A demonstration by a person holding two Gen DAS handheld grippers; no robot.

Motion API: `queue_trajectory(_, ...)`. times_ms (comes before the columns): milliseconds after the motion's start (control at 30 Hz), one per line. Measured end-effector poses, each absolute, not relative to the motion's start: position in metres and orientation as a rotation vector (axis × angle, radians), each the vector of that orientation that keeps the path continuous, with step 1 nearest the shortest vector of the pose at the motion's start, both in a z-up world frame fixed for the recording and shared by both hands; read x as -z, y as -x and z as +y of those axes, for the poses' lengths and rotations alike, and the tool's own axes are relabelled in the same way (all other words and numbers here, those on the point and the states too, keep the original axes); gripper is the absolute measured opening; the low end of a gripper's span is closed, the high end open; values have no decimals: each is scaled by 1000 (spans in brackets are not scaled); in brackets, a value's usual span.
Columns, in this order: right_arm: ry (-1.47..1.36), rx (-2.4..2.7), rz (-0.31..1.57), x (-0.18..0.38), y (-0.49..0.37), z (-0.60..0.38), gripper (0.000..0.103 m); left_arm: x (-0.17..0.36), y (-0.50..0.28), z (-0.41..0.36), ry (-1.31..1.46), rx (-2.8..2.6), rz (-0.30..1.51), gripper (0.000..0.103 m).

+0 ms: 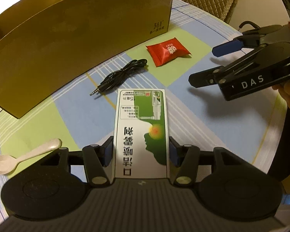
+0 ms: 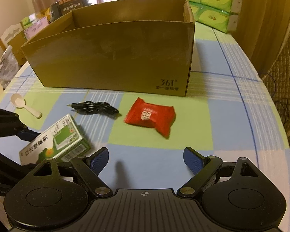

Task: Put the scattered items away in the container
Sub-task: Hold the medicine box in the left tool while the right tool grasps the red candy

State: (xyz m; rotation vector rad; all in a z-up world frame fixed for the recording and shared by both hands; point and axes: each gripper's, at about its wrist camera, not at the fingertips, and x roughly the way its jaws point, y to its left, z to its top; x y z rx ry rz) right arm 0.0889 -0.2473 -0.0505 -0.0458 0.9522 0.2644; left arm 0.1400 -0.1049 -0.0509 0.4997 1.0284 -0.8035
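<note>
At a desk (image 2: 232,116) spread with a blue-and-green checked cloth, the left gripper (image 1: 141,150) clamps a green-and-white medicine box (image 1: 141,133) between its blue pads, one pad pressed to each long side of the box. The right gripper (image 2: 146,160), held by a hand (image 1: 289,94) at the right, hangs with its jaws spread wide and nothing between them, above the cloth near a red snack packet (image 2: 150,117). The packet lies flat on a green square, just in front of the right end of the open brown cardboard box (image 2: 114,58) that stands at the far side of the desk. Left of the packet rests a coiled black audio cable (image 2: 95,107), its plug pointing left. Farther left lies a small white spoon (image 2: 25,105). Green tissue packs (image 2: 208,2) are stacked behind the cardboard box, far right.
</note>
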Motion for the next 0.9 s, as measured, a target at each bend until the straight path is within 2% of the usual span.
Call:
queue_trajectory(467,390,-563,877,58,-128,-244,89,45,-141,-92,-458,749,1036,51)
queue_trajectory(800,444,-635,896,72,-149,-236,89,51,-140,-89,-426,739,1037,51)
queue_trajectory(833,422,-631,901,73,-150,-237,88,51,-140,-88,-421,738,1036,51)
queue_trajectory(867,410,-630,906,73,-150,-237,81,51,-140,-88,-415,736,1036,51)
queue_trajectory(900,406,-631,911,73,-149,-238,69,51,-140,-88,-413,736,1036,51)
